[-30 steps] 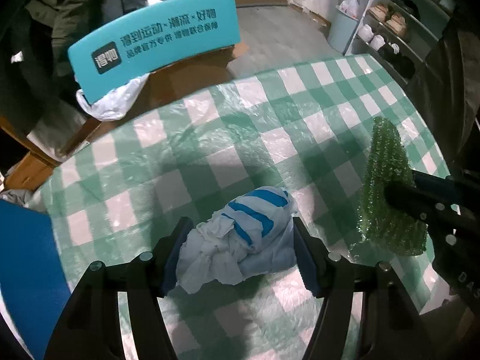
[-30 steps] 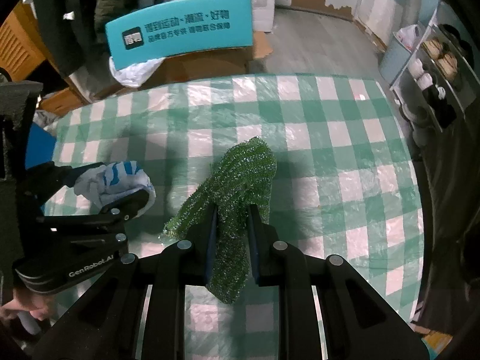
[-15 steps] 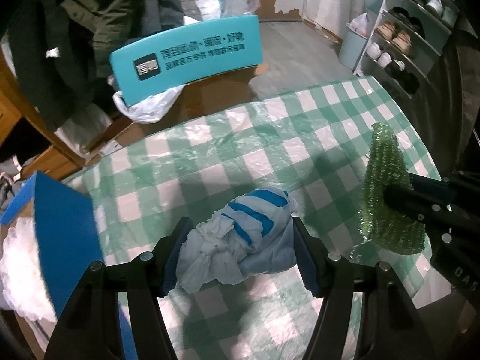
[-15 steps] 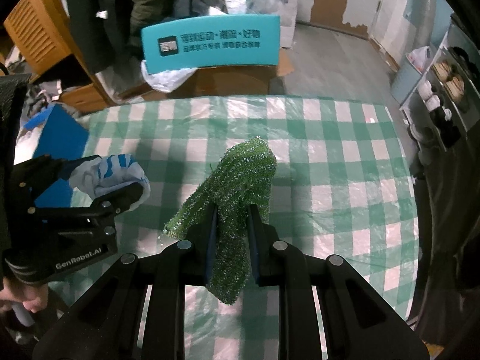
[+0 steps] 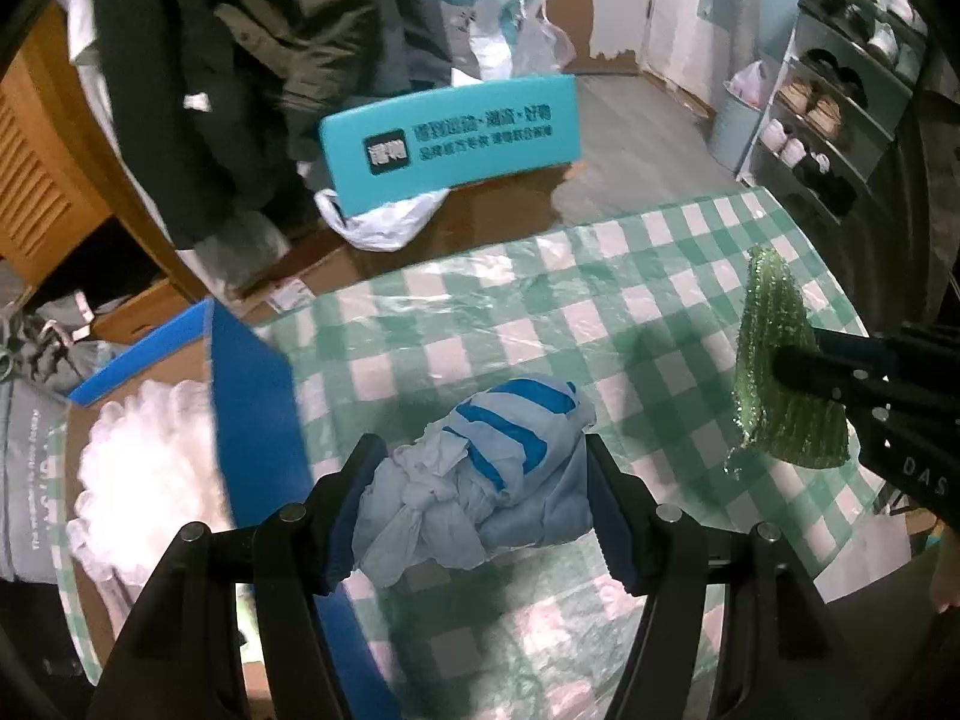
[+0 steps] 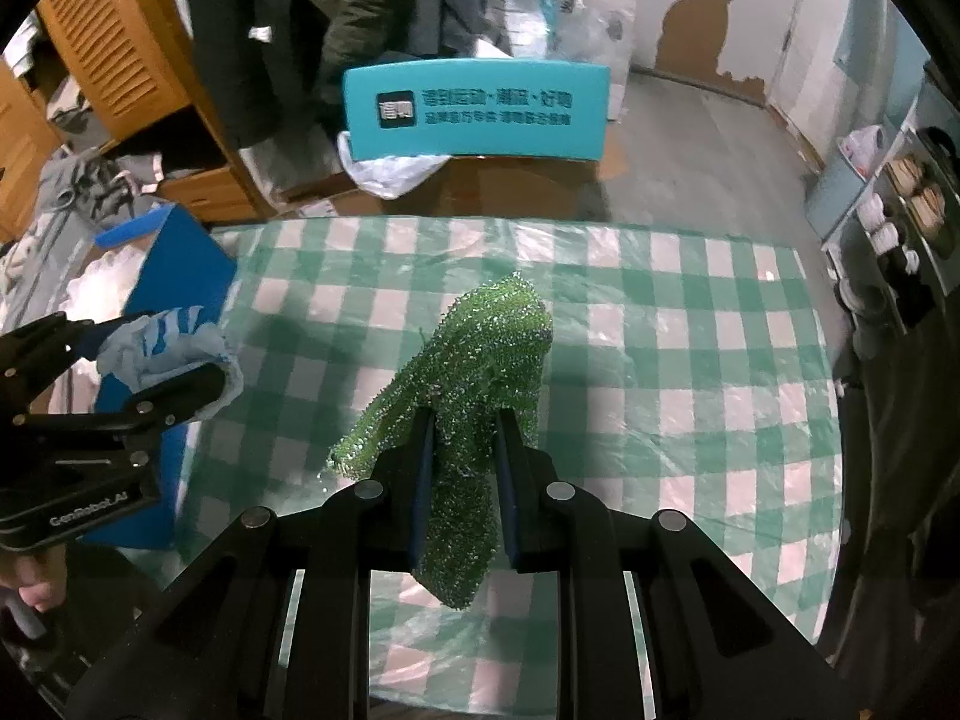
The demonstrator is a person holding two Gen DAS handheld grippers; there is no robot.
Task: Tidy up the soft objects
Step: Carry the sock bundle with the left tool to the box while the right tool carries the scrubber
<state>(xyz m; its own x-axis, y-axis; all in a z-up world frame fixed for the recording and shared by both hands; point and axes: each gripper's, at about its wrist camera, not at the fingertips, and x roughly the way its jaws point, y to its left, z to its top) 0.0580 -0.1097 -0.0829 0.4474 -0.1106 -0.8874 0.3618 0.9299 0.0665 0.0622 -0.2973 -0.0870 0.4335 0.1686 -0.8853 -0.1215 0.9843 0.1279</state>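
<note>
My left gripper (image 5: 480, 468) is shut on a bundled white cloth with blue stripes (image 5: 486, 474) and holds it in the air above the left part of the table. It also shows in the right wrist view (image 6: 162, 354). My right gripper (image 6: 461, 426) is shut on a sparkly green mesh cloth (image 6: 480, 354), lifted above the green checked tablecloth (image 6: 690, 372). The green cloth shows at the right of the left wrist view (image 5: 774, 360). A blue box (image 5: 252, 396) with white stuffing (image 5: 144, 468) stands at the table's left edge.
A teal chair back with printed text (image 6: 474, 111) stands beyond the table's far edge, with a white plastic bag (image 6: 390, 171) on its seat. Dark coats (image 5: 252, 60) hang behind it. A shoe rack (image 5: 834, 96) is at the right.
Both grippers have risen and pulled back with their cloths. The left one has shifted left, so the blue box with white stuffing has come into view.
</note>
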